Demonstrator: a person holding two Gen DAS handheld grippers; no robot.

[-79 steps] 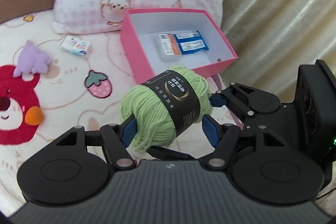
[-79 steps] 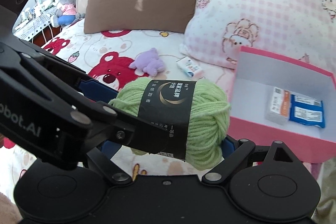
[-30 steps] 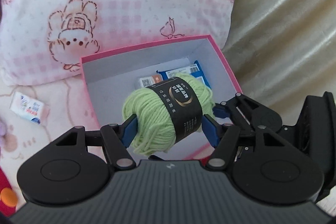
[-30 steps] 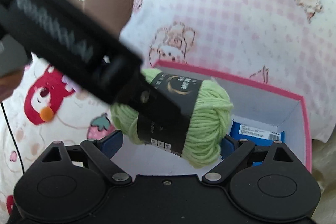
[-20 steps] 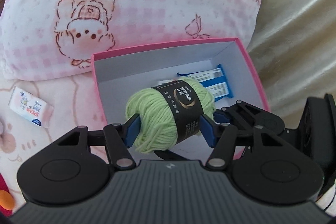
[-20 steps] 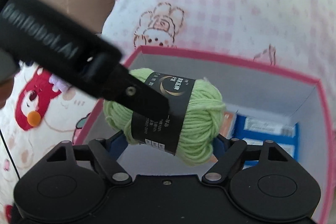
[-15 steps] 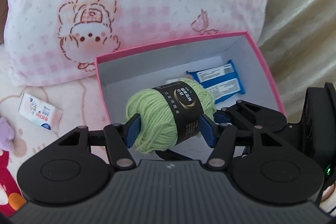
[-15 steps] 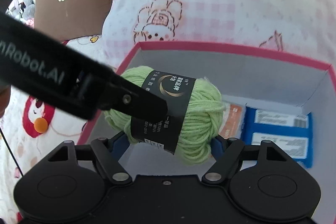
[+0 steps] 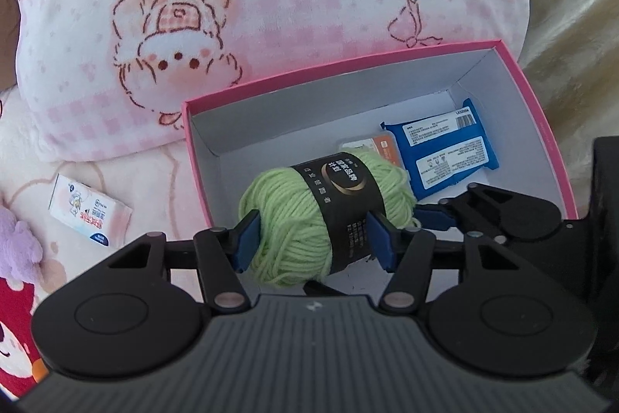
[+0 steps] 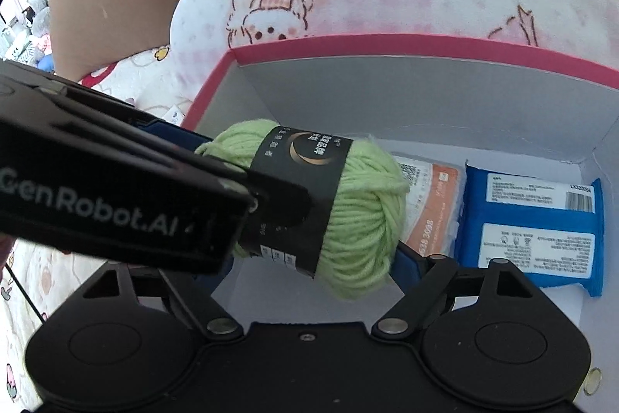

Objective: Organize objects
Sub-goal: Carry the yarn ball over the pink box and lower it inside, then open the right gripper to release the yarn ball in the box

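Yarn inside box rim — bare floor left.

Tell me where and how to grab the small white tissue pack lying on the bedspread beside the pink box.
Take the small white soft tissue pack across its short width, near the middle, coming straight down from above. It lies flat on the cartoon-print bedspread with both long edges clear, so the claw pads could probably straddle it there.
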